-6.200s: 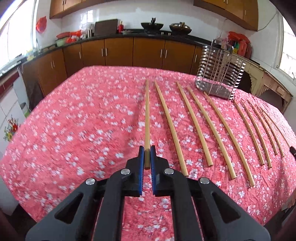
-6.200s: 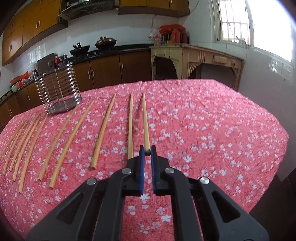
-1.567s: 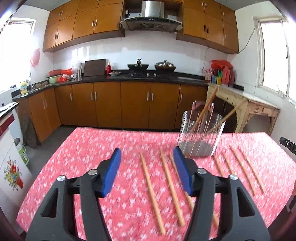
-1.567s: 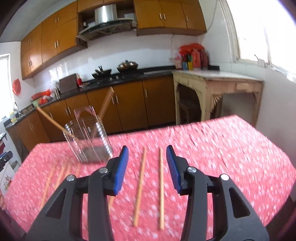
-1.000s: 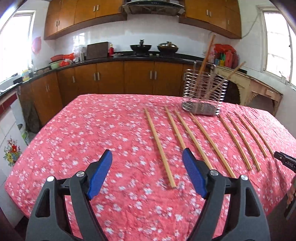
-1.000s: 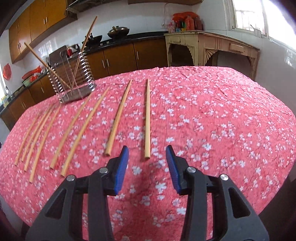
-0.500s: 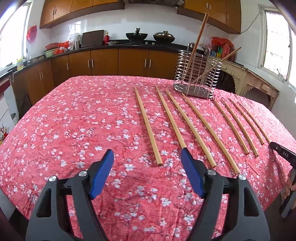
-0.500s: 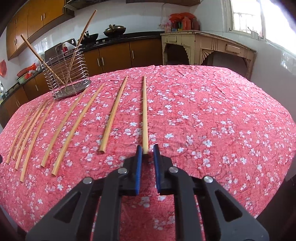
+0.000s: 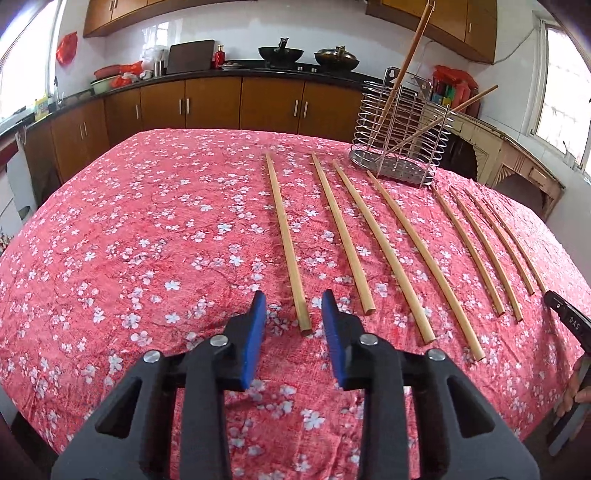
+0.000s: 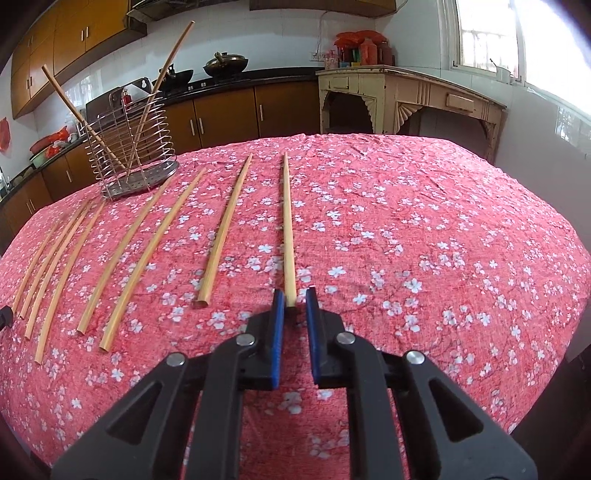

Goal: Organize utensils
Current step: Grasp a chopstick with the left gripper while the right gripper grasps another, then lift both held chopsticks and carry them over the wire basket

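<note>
Left wrist: your left gripper (image 9: 293, 314) is closing around the near end of the leftmost chopstick (image 9: 286, 243), not yet pinching. Right gripper (image 10: 293, 304) is clamped on its chopstick (image 10: 288, 225) tip. Both lie on the surface (image 9: 147, 221), rack (image 9: 397, 147) beyond. A tip-only grip risks a swinging stick missing the rack.

A red tablecloth (image 9: 155, 229) printed with white blossoms covers the table. Behind it, brown wooden cabinets (image 9: 210, 103) run under a dark countertop (image 9: 236, 70) bearing two woks (image 9: 280, 53) and what looks like a red bottle (image 9: 220, 58). A pale, worn side table (image 10: 410, 96) stands below a bright window (image 10: 487, 33), with red and orange containers (image 10: 360, 48) at its far end
</note>
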{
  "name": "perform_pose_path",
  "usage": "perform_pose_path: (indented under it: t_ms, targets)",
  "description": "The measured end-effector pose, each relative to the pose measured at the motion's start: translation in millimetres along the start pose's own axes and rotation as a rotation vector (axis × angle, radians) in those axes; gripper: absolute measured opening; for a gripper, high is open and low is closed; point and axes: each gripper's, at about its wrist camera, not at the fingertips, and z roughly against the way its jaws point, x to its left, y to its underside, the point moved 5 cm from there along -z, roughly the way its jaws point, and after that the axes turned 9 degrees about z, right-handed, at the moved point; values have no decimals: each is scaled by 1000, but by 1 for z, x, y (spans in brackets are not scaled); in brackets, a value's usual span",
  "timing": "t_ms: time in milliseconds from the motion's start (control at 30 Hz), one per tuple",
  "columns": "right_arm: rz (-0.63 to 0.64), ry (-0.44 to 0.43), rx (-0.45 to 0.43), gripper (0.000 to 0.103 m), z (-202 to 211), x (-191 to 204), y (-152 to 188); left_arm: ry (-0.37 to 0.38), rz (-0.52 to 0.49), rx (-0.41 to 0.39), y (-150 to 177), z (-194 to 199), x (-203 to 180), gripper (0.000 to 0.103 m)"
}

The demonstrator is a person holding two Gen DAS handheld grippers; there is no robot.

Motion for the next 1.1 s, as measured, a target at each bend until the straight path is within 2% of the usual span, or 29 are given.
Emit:
perform_pose_path:
  t_ms: [100, 133, 167, 233, 467, 767, 933, 1100]
  targets:
    - [-3, 0, -1, 13, 0, 0, 0, 4, 1, 3, 1, -1, -2, 31]
    - [-3, 1, -2, 13, 0, 0, 0, 4, 0, 3, 1, -2, -4, 28]
    - [-2, 1, -4, 9, 0, 0, 0, 4, -2, 4, 2, -3, -5, 18]
    - [5, 0, -8, 8, 0, 0, 0, 7, 3, 7, 2, -4, -5, 8]
    - [-6, -12, -4, 8, 1, -2, 0, 34, 4, 26, -1, -1, 7, 7]
    - [-1, 12, -38, 8, 11, -7, -8, 30, -24, -20, -15, 16, 20, 7]
    - [20, 54, -107, 8, 32, -11, -27, 19, -53, -85, -34, 31, 22, 7]
    - [12, 57, -180, 8, 54, -19, -50, 16, -39, -161, -61, 48, 30, 7]
